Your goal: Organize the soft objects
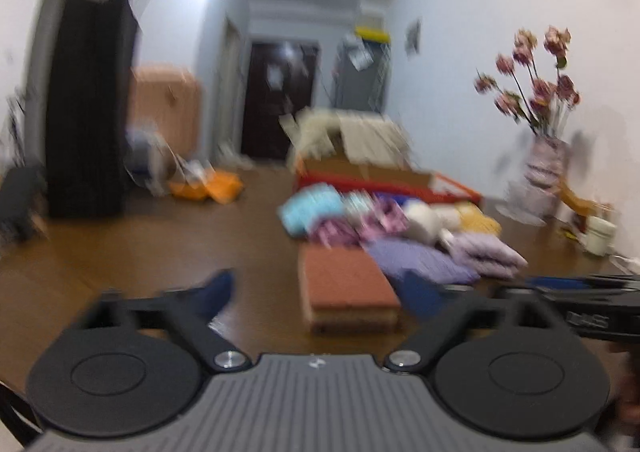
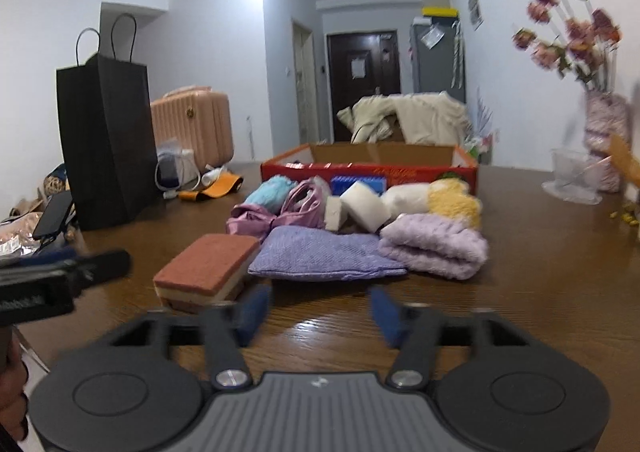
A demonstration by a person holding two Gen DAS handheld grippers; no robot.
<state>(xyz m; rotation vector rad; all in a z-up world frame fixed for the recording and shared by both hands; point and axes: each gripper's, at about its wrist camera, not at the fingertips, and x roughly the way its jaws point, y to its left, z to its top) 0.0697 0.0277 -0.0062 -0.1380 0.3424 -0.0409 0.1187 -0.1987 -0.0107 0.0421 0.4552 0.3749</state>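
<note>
A pile of soft things lies on the brown table. A red-brown layered sponge (image 2: 208,270) (image 1: 344,292) is nearest. Beside it are a purple knit cloth (image 2: 320,254), a folded lilac towel (image 2: 436,246), white foam blocks (image 2: 362,208), a yellow fluffy piece (image 2: 454,202), a pink satin bag (image 2: 280,212) and a light blue fluffy cloth (image 2: 270,190). An open red cardboard box (image 2: 372,172) stands behind them. My left gripper (image 1: 320,292) is open and empty, just short of the sponge. My right gripper (image 2: 320,314) is open and empty, in front of the purple cloth.
A black paper bag (image 2: 106,140) stands at the table's left. A vase of pink flowers (image 2: 604,132) and a clear plastic tub (image 2: 572,174) stand at the right by the wall. A pink suitcase (image 2: 192,128) and a chair draped with a cream jacket (image 2: 408,116) lie beyond. The left wrist view is blurred.
</note>
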